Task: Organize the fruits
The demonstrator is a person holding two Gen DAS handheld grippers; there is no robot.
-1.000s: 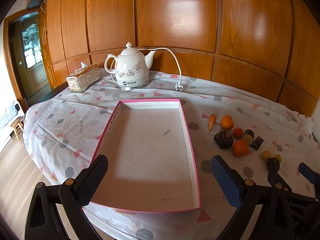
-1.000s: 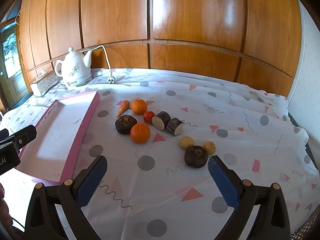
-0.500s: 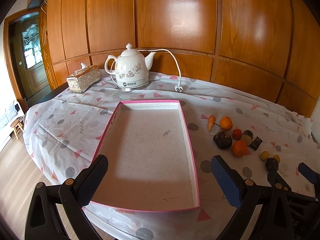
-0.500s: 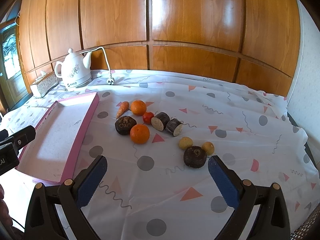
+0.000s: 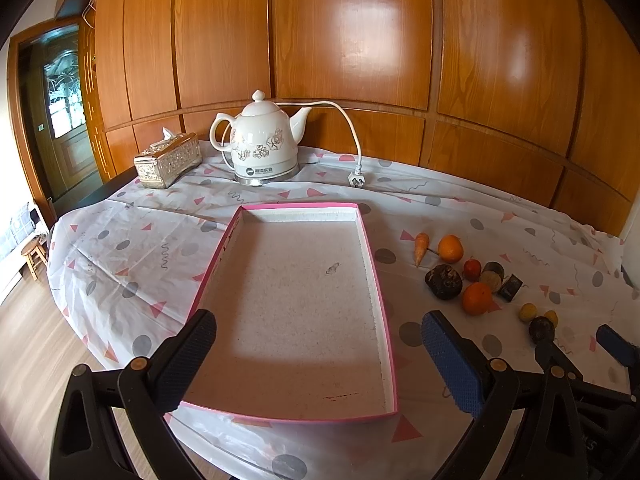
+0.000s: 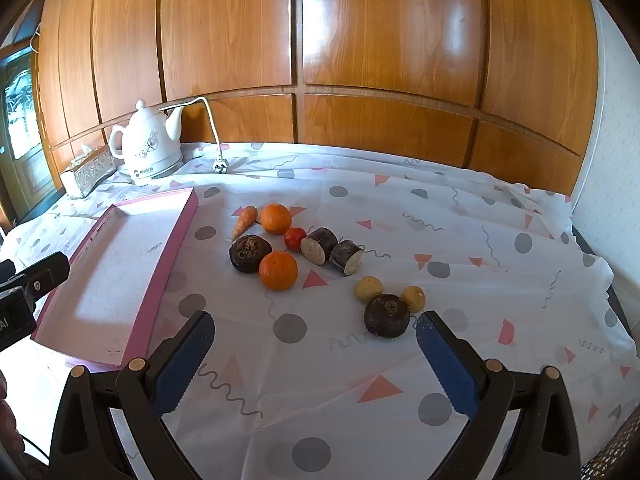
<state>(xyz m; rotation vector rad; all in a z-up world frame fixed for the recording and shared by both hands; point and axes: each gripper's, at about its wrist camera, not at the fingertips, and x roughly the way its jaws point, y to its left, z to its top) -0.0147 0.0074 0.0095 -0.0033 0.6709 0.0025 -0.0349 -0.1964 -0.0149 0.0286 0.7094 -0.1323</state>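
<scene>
A pink-rimmed tray (image 5: 378, 304) (image 6: 168, 256) lies empty on the patterned tablecloth. To its right lies a cluster of produce: a carrot (image 6: 244, 222), two oranges (image 6: 276, 218) (image 6: 278, 270), a small red fruit (image 6: 295, 239), two dark round roots (image 6: 249, 253) (image 6: 387, 315), two cut dark pieces (image 6: 320, 246) (image 6: 347, 257) and two small yellow fruits (image 6: 369, 289) (image 6: 413, 298). The cluster also shows in the left wrist view (image 5: 476, 298). My left gripper (image 5: 316, 360) is open and empty over the tray's near end. My right gripper (image 6: 314, 354) is open and empty, short of the fruit.
A white electric kettle (image 5: 262, 144) with a cord and plug (image 5: 355, 179) stands at the back by the wooden wall. A silver tissue box (image 5: 168, 160) sits left of it. The table edge drops to the floor at left, with a stool (image 5: 34, 250) below.
Both views have drifted slightly; the fruit and tray sit a little further off in the frames. Nothing on the table has moved and both grippers stay open.
</scene>
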